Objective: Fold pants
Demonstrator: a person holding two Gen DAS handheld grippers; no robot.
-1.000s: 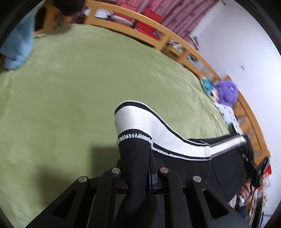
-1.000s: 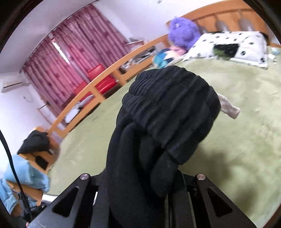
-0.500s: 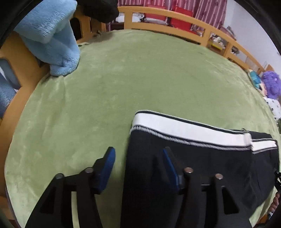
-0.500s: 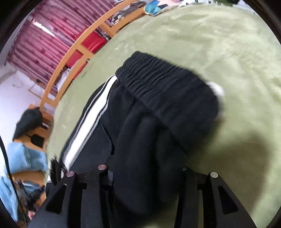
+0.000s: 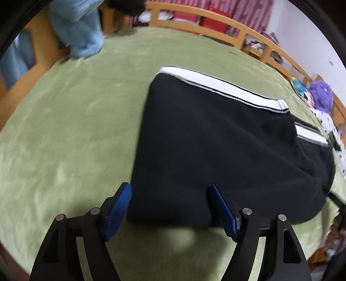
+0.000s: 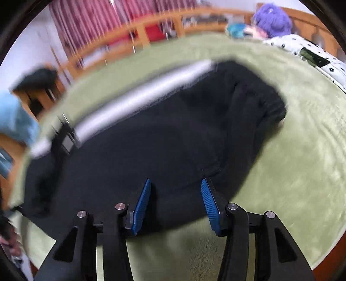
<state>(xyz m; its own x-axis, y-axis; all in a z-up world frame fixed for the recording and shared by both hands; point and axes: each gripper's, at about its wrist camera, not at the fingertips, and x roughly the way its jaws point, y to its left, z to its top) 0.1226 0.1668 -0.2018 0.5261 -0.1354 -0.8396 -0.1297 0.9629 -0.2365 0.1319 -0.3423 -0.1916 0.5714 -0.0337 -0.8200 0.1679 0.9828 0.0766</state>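
Black pants (image 5: 216, 147) with a white side stripe (image 5: 218, 86) lie folded flat on the green bed cover (image 5: 64, 134). My left gripper (image 5: 170, 205) is open and empty, its blue pads just at the near edge of the pants' cuff end. In the right wrist view the same pants (image 6: 162, 140) lie with the elastic waistband (image 6: 259, 101) at the far right. My right gripper (image 6: 176, 201) is open and empty at the near edge of the pants.
A light blue blanket (image 5: 77, 28) hangs over the wooden bed rail (image 5: 216, 28) at the far left. A purple plush toy (image 6: 272, 19) and a spotted pillow (image 6: 302, 47) lie at the head end. Red curtains hang behind the rail.
Both grippers let go of the pants and opened. The pants, held up a second ago, now lie flat on the bed. Both grippers have pulled back toward the near edge.
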